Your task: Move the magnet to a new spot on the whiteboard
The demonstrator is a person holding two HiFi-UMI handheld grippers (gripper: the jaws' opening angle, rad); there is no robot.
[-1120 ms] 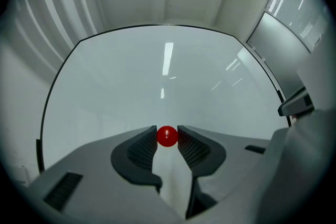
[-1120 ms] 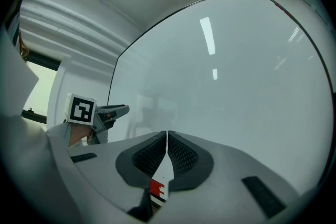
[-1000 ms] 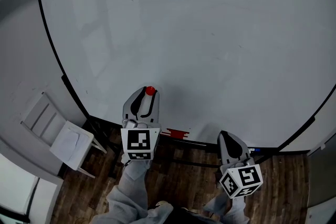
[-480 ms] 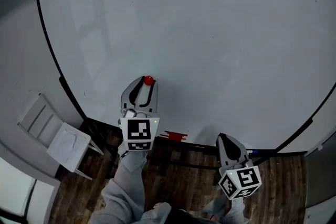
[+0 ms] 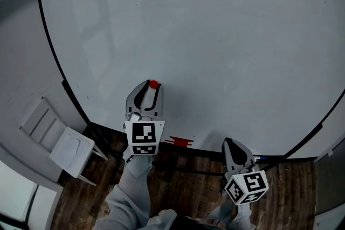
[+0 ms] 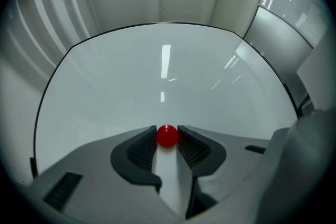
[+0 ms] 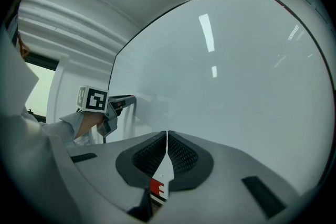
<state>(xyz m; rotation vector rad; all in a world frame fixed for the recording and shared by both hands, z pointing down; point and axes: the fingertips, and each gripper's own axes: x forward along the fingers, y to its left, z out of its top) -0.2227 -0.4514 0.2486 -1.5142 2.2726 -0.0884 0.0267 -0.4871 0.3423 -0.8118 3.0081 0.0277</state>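
A small red round magnet [image 5: 153, 84] sits between the fingertips of my left gripper [image 5: 151, 86], low on the whiteboard [image 5: 215, 35] and left of its middle. In the left gripper view both ribbed pads press on the magnet [image 6: 167, 136], so the left gripper [image 6: 167, 132] is shut on it, with the whiteboard [image 6: 157, 71] right behind. Whether the magnet touches the board I cannot tell. My right gripper [image 5: 230, 143] hangs lower right, near the board's bottom edge. Its jaws [image 7: 167, 136] are shut with nothing between them.
A white chair [image 5: 59, 137] stands at the lower left on the wooden floor [image 5: 183, 180]. A red eraser-like item [image 5: 180, 141] and a blue marker [image 5: 261, 157] lie on the ledge under the board. The right gripper view shows the left gripper's marker cube [image 7: 93, 99] at its left.
My left gripper has shifted a little up the board with the magnet still in its jaws. The right gripper has stayed where it was.
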